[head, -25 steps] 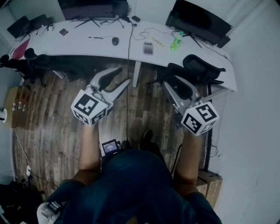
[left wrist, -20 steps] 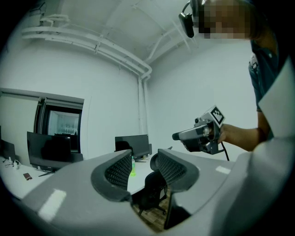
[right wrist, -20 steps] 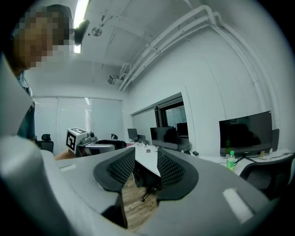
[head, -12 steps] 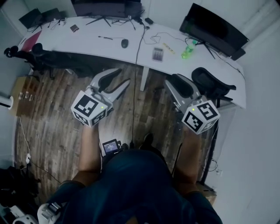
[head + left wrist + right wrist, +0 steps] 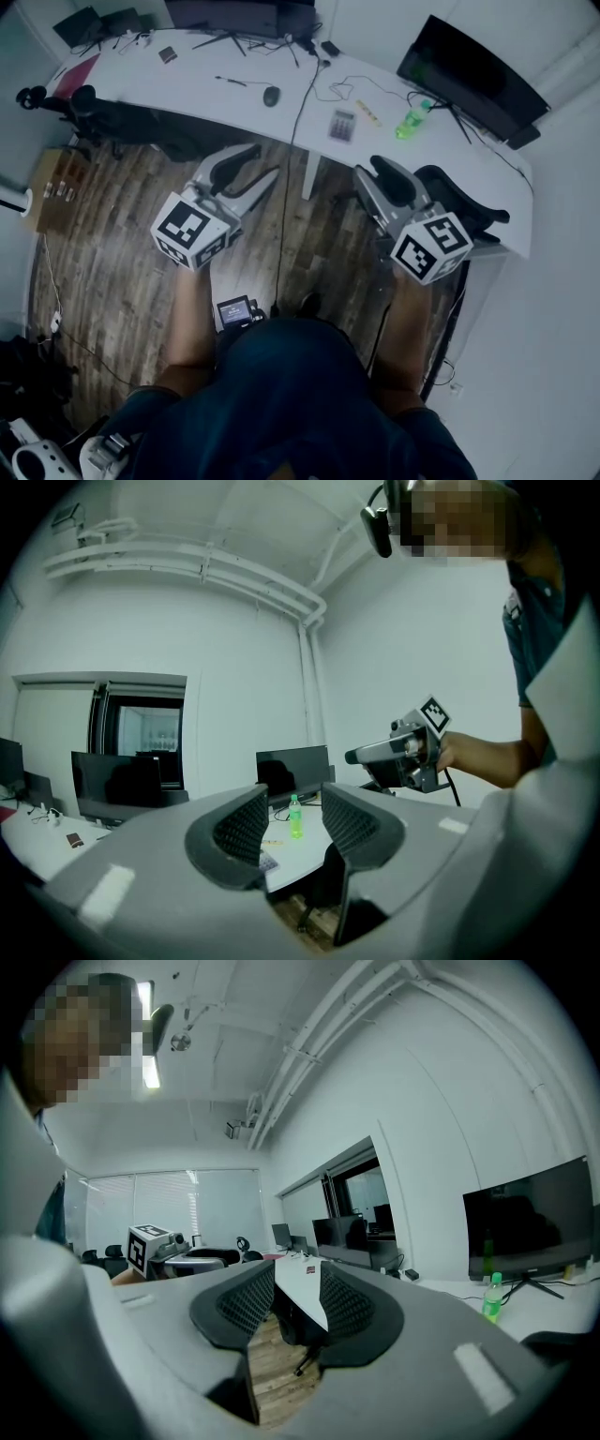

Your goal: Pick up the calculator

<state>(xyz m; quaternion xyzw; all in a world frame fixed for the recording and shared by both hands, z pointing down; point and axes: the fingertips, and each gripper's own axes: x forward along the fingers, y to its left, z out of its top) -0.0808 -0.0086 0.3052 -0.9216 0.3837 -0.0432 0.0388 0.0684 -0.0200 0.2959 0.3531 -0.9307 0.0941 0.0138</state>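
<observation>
The calculator (image 5: 343,124) lies flat on the long white desk (image 5: 187,84), near its front edge, right of a hanging cable. Both grippers hang over the wooden floor, short of the desk. My left gripper (image 5: 253,169) is open and empty, pointing toward the desk. My right gripper (image 5: 372,174) is open too, just below and right of the calculator. In the left gripper view the left gripper (image 5: 293,832) frames a strip of the calculator (image 5: 268,862) and a green bottle (image 5: 295,817). Between the jaws of the right gripper (image 5: 295,1307) I see the desk (image 5: 302,1283).
On the desk are a mouse (image 5: 272,96), a green bottle (image 5: 410,122), a pen and cables, with a dark monitor (image 5: 469,80) at the right. Office chairs (image 5: 464,202) (image 5: 112,117) stand along the desk's front. A black cable (image 5: 289,206) drops to the floor. A cardboard box (image 5: 56,173) sits left.
The desk and calculator have slid lower and rightward in the head view, so they are nearer. Both grippers keep their pose and stay open.
</observation>
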